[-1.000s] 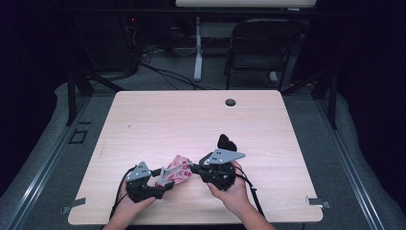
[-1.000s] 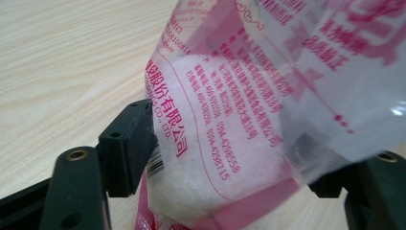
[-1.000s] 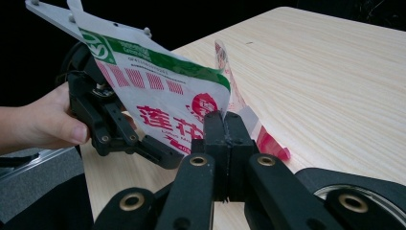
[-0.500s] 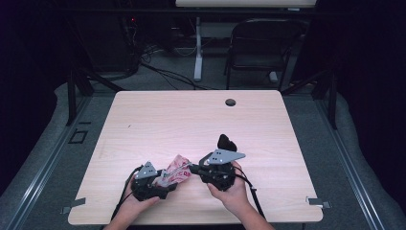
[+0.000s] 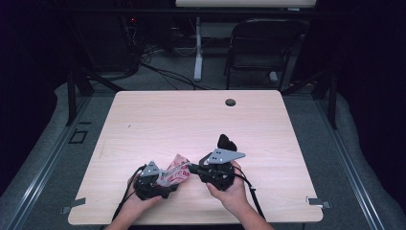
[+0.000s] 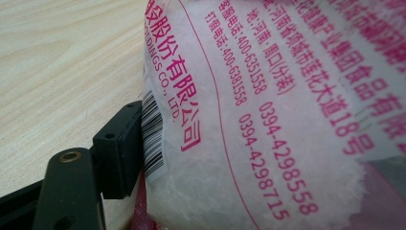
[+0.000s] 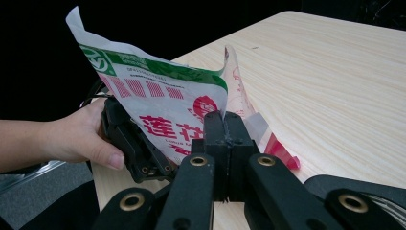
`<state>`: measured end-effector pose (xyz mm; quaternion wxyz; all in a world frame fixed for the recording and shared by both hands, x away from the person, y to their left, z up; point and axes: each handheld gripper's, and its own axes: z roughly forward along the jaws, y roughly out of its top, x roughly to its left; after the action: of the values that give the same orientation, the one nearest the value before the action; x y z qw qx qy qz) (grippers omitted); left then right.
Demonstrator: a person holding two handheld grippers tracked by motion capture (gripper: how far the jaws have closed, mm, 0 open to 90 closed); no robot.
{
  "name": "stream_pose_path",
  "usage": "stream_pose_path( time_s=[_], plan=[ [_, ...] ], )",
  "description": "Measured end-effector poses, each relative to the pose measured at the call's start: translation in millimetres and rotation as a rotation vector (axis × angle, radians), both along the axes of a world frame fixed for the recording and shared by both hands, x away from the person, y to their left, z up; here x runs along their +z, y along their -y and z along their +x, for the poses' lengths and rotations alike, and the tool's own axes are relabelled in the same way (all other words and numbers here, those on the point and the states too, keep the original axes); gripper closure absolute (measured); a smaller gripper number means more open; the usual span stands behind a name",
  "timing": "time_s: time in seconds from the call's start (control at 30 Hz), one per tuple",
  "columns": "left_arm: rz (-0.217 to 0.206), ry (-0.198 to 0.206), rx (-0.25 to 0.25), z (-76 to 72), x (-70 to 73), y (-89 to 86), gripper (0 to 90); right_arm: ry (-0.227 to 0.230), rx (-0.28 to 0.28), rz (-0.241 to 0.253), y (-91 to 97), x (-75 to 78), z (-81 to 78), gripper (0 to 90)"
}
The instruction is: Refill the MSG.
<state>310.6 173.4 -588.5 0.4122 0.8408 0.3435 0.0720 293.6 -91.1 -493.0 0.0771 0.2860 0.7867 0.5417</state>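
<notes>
A clear plastic packet (image 5: 175, 169) with pink and green print and white grains inside is held up between both grippers near the table's front edge. My right gripper (image 5: 192, 168) is shut on one edge of the packet (image 7: 163, 103), its jaws pressed together on the film (image 7: 224, 128). My left gripper (image 5: 165, 182) grips the packet's other side. One of its fingers (image 6: 117, 153) presses against the packet (image 6: 268, 110); the other is hidden behind the film. In the right gripper view a hand (image 7: 72, 139) holds the left gripper (image 7: 136, 146).
The light wooden table (image 5: 158, 120) stretches away behind the grippers, with a round cable hole (image 5: 230, 102) near its far edge. A dark chair (image 5: 265, 48) and cables stand on the floor beyond it. A small black thing (image 5: 226, 142) sits just behind the right gripper.
The left gripper has edged slightly to the right, toward the right gripper, and the packet stands a bit more bunched between them. The right gripper has stayed put.
</notes>
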Motion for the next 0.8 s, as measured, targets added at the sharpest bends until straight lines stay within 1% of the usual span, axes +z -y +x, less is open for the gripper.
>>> stream_pose_path(
  time_s=[0.13, 0.2, 0.27, 0.3, 0.4, 0.43, 0.63, 0.67, 0.7, 0.8],
  plan=[
    [-0.004, -0.005, 0.005, 0.2, -0.1, 0.1, 28.0, 0.001, 0.001, -0.001, -0.2, 0.8, 0.1, 90.0],
    [0.008, 0.009, 0.004, 0.1, 0.1, 1.1, 29.5, -0.001, 0.002, 0.002, -0.4, 1.4, 0.4, 90.0],
    [0.008, 0.009, -0.003, 0.4, 0.2, 1.0, 30.0, -0.001, 0.003, 0.003, -0.5, 1.5, 0.4, 90.0],
    [0.007, 0.009, 0.002, 0.1, 0.1, 1.1, 31.0, 0.001, 0.003, 0.004, -0.7, 1.6, 0.2, 90.0],
    [0.013, 0.017, -0.006, -0.6, 0.4, 1.4, 35.8, 0.004, 0.006, 0.003, -0.8, 1.6, -0.4, 90.0],
    [0.021, 0.027, 0.001, -1.1, 0.5, 1.8, 39.5, 0.005, 0.005, 0.000, -0.9, 1.5, -0.6, 90.0],
    [0.029, 0.042, 0.013, -1.6, 0.7, 1.7, 48.2, 0.009, 0.011, -0.009, -1.0, 0.4, -2.4, 90.0],
    [0.030, 0.041, 0.006, -1.4, 0.9, 1.2, 48.2, 0.009, 0.011, -0.009, -1.0, 0.4, -2.4, 90.0],
    [0.031, 0.051, 0.011, -2.0, 0.7, 1.7, 49.9, 0.010, 0.011, -0.011, -0.5, 0.2, -2.5, 90.0],
    [0.030, 0.050, 0.009, -2.4, 1.0, 1.6, 51.8, 0.010, 0.010, -0.011, -0.1, 0.0, -2.6, 90.0]
  ],
)
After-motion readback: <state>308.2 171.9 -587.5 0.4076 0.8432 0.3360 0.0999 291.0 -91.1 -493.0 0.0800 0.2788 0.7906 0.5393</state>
